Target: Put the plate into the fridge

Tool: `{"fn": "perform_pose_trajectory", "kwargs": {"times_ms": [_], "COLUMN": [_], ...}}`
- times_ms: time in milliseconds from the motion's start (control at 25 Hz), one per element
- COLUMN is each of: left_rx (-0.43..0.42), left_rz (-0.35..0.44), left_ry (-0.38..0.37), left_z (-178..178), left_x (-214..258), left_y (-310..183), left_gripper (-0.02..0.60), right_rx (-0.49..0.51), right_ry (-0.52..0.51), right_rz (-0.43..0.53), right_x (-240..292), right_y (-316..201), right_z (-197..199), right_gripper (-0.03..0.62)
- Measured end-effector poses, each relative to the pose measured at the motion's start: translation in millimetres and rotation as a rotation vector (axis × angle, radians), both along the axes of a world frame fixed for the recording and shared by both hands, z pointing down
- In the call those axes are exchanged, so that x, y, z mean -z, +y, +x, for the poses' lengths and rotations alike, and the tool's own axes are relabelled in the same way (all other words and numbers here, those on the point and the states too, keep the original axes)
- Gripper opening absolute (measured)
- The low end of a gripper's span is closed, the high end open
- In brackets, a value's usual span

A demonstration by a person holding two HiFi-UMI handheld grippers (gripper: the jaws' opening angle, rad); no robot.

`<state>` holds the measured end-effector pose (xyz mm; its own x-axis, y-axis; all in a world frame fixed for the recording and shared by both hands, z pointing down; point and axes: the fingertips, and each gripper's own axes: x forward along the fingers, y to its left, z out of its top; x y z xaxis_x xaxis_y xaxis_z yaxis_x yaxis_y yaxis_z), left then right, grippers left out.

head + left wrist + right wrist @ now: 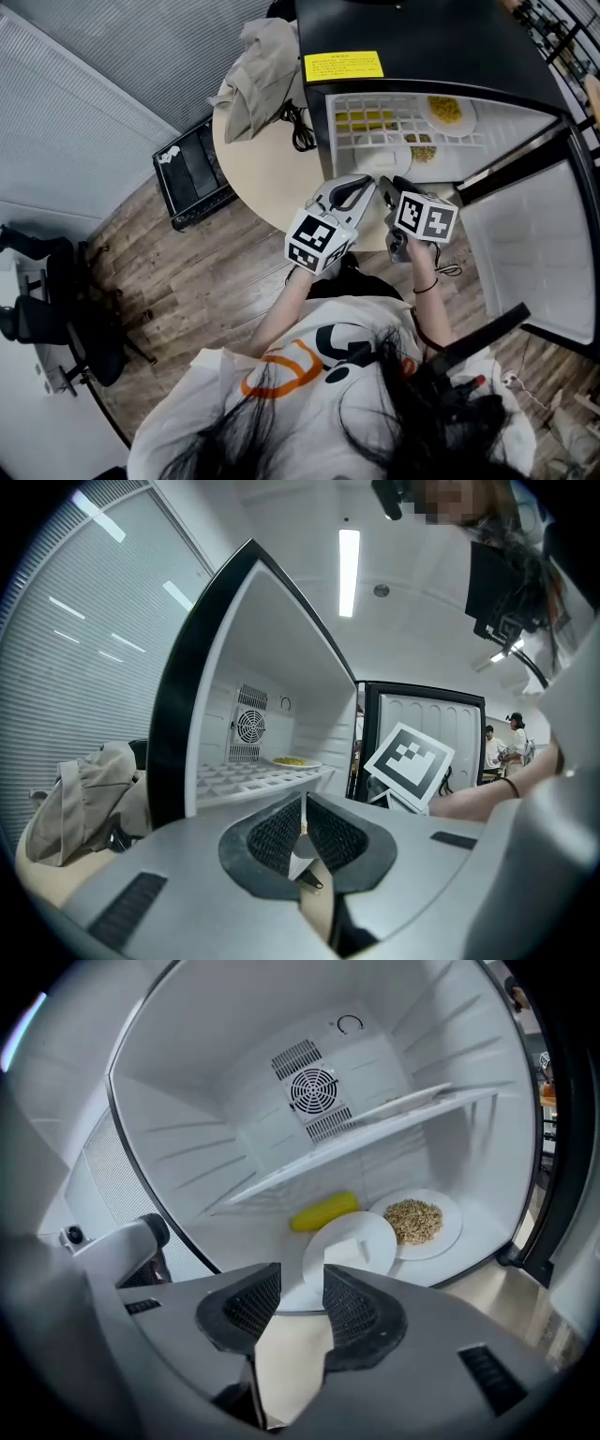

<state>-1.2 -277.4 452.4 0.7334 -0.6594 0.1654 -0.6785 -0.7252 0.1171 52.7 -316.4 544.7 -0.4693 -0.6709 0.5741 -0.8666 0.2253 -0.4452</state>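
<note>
Plate (377, 1232) lies in fridge (187, 1147), corn cob (323, 1211) and grain dish (450, 1234) just behind.

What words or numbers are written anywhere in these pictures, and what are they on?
No text here can be read.
Yellow label on top of the black fridge: lines of print, too small to read.
Marker cubes: black-and-white square patterns, no letters.
Shirt: orange and black shapes, no readable word.
Nothing else shows writing.
</note>
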Motion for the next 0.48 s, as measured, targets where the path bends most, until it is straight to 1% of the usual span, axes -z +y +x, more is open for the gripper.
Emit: {"fn": "perform_pose_trajectory", "kwargs": {"times_ms": [120,200,360,480], "left_rx": [-0.010,-0.015,-0.024,-0.027], "left_rz": [0.006,0.009,0.008,0.004], "left_ry": [0.004,0.006,0.010,0.014], "left_z": [-0.1,-1.2,-4.0,-6.9], "left_x": [2.1,3.3,2.6,1.3], "left_y": [7.2,12.2,22.4,32.3], "left_gripper": [0.021,0.021,0.021,0.021], "right_rx": [-0.006,-0.019,-0.037,-0.040], "right_ry": [-0.028,-0.046,-0.078,-0.078], "right_rz": [0.025,0.039,0.043,0.038], "right_x": [8.9,13.5,19.4,18.1], "right_y": [8.2,14.2,30.4,44.7], "right_z": [-1.1,-0.9,-3.7,-5.9], "right_gripper": [0.124,0.089,0.077,0.069]}}
